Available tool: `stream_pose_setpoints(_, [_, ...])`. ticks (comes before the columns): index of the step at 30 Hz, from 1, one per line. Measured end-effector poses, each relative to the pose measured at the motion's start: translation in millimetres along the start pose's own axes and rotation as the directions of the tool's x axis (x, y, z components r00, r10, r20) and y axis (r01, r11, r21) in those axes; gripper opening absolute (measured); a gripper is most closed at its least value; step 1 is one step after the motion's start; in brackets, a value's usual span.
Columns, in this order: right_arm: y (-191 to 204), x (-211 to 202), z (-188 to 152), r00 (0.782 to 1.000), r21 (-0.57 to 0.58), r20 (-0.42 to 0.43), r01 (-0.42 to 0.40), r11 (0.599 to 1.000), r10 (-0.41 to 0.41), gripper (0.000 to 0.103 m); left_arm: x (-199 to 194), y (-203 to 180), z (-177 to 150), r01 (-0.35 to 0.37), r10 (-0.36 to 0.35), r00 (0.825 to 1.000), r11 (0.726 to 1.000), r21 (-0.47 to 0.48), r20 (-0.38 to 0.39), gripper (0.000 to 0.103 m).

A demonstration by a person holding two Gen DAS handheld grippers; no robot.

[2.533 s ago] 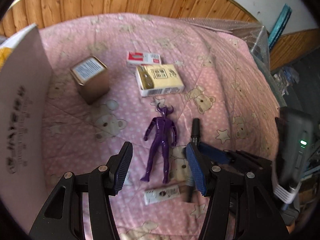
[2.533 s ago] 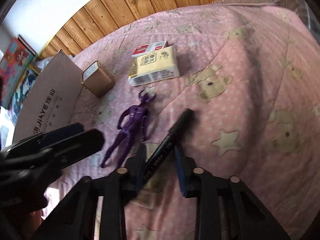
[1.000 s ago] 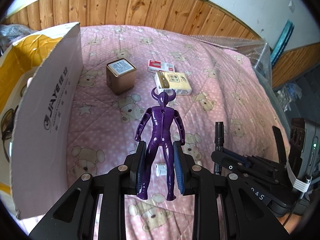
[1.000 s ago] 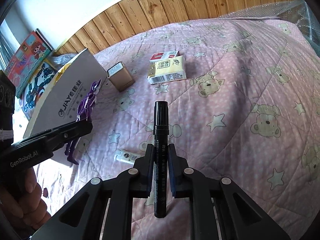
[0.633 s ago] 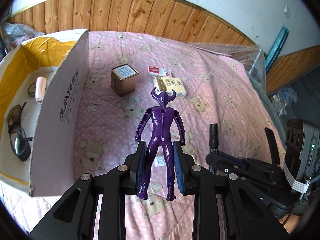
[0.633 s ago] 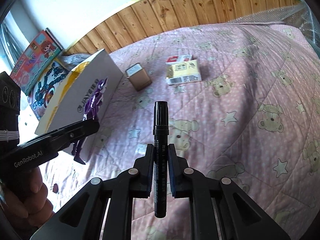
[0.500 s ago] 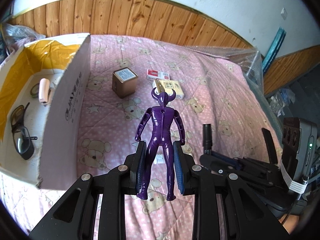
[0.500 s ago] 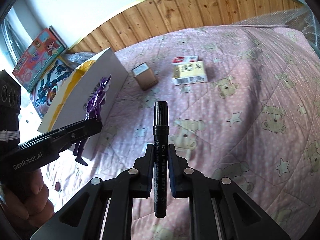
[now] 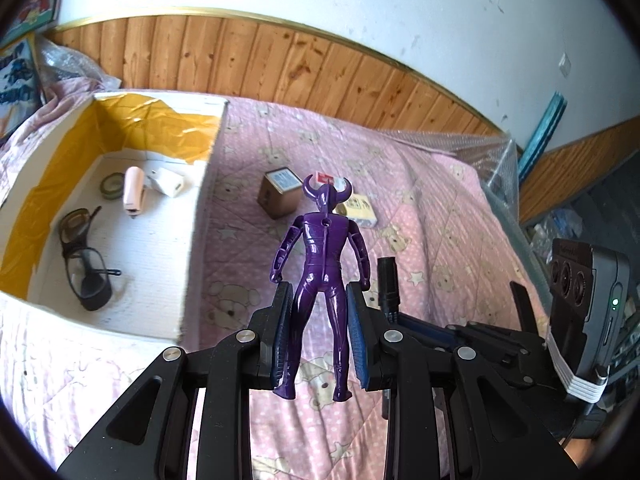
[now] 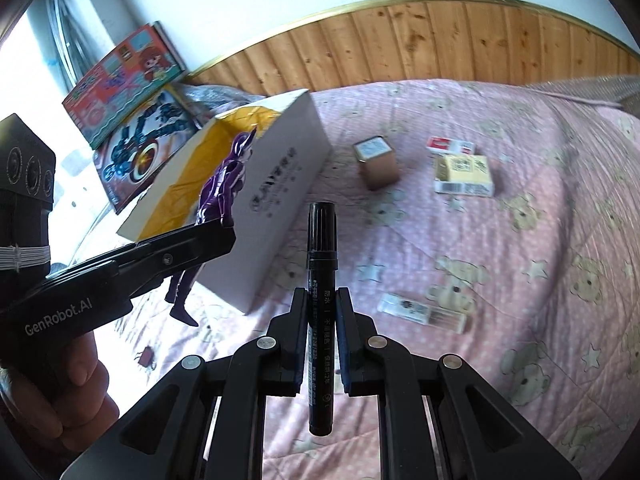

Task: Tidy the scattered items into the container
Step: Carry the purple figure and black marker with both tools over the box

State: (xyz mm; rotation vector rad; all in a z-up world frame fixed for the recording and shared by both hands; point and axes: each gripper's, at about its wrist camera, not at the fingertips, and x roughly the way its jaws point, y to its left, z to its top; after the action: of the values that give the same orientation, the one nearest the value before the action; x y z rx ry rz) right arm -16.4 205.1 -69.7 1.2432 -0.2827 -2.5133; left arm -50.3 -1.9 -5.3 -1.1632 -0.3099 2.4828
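Observation:
My left gripper (image 9: 319,304) is shut on the legs of a purple horned figure (image 9: 322,240), held in the air above the pink bedspread, right of the open cardboard box (image 9: 202,216). In the right wrist view my right gripper (image 10: 323,312) is shut on a black marker (image 10: 321,256) that points away from me, with the box (image 10: 280,200) ahead to the left. The same view shows the left gripper (image 10: 188,244) and the figure (image 10: 224,184) in front of the box. Glasses (image 9: 82,268), a pink stapler (image 9: 134,190), a white charger (image 9: 168,182) and a tape roll (image 9: 112,185) lie inside the box.
On the bedspread lie a brown cube box (image 10: 376,162), a red-and-white pack (image 10: 450,145), a yellow packet (image 10: 464,174) and a small white wrapper (image 10: 420,312). Picture books (image 10: 128,92) lean behind the box. Wood panelling (image 9: 280,68) lines the wall. A hand (image 10: 60,392) holds the left gripper.
Both grippers have risen and moved left toward the box with their items still held. The box interior has come fully into the left wrist view, and the scattered items look farther away.

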Motion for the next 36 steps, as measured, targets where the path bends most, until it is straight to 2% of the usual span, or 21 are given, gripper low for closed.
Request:
stream_pose_setpoints(20, [83.7,12.5,42.7,0.997,-0.147,0.001,-0.070,0.987,0.071,0.015,-49.4,58.7,14.6,0.021,-0.007,0.994,0.991,-0.129,0.111,0.027])
stream_pose_setpoints(36, [125.6,35.4,76.4,0.995,-0.214,-0.014,-0.102,0.972,0.101,0.015,-58.7,108.6,28.2,0.013,0.021,0.990,0.971,-0.240,0.136,0.027])
